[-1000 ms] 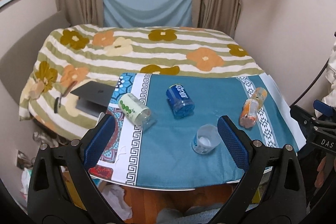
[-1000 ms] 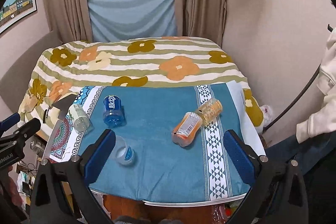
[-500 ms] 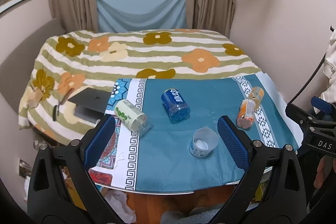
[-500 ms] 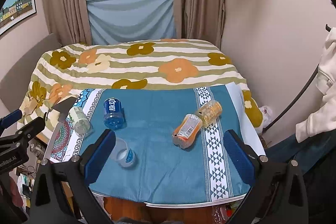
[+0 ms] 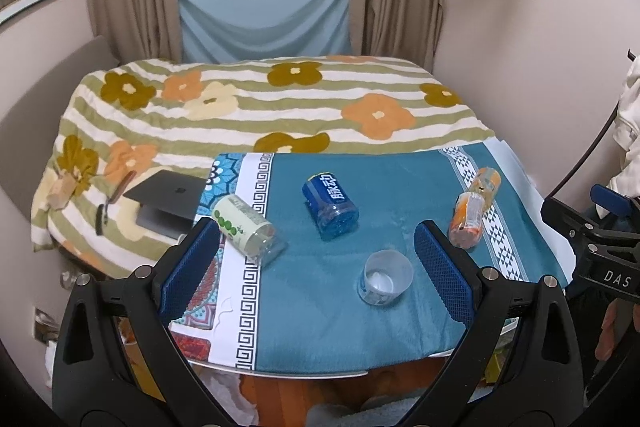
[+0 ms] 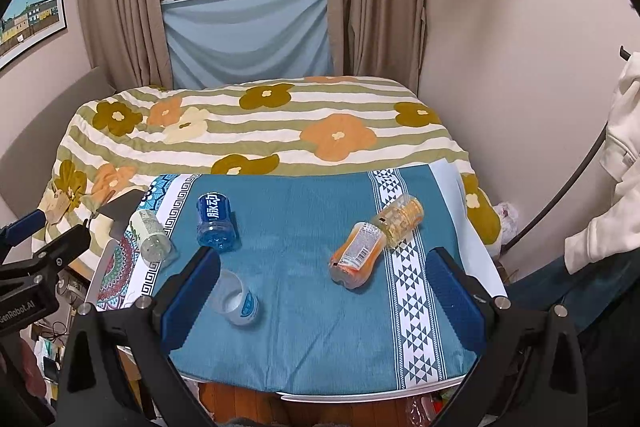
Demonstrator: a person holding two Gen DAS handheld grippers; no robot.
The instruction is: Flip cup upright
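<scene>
A small clear plastic cup (image 5: 385,283) with a blue-and-white label lies tilted on its side on the teal cloth (image 5: 360,331), its mouth towards me. It also shows in the right wrist view (image 6: 235,297), near the left blue pad. My left gripper (image 5: 318,269) is open and empty, held above the table's near edge, with the cup just inside its right finger. My right gripper (image 6: 320,301) is open and empty, with the cup at its left finger.
On the cloth lie a blue bottle (image 5: 330,206), a green-dotted clear bottle (image 5: 244,227), an orange bottle (image 5: 466,223) and a yellow bottle (image 5: 485,183). A laptop (image 5: 166,201) lies on the flowered bed behind. The table's front edge (image 5: 304,373) is close below.
Both grippers have drawn back and risen a little, so the table and cup sit lower and smaller in view. The objects have not moved.
</scene>
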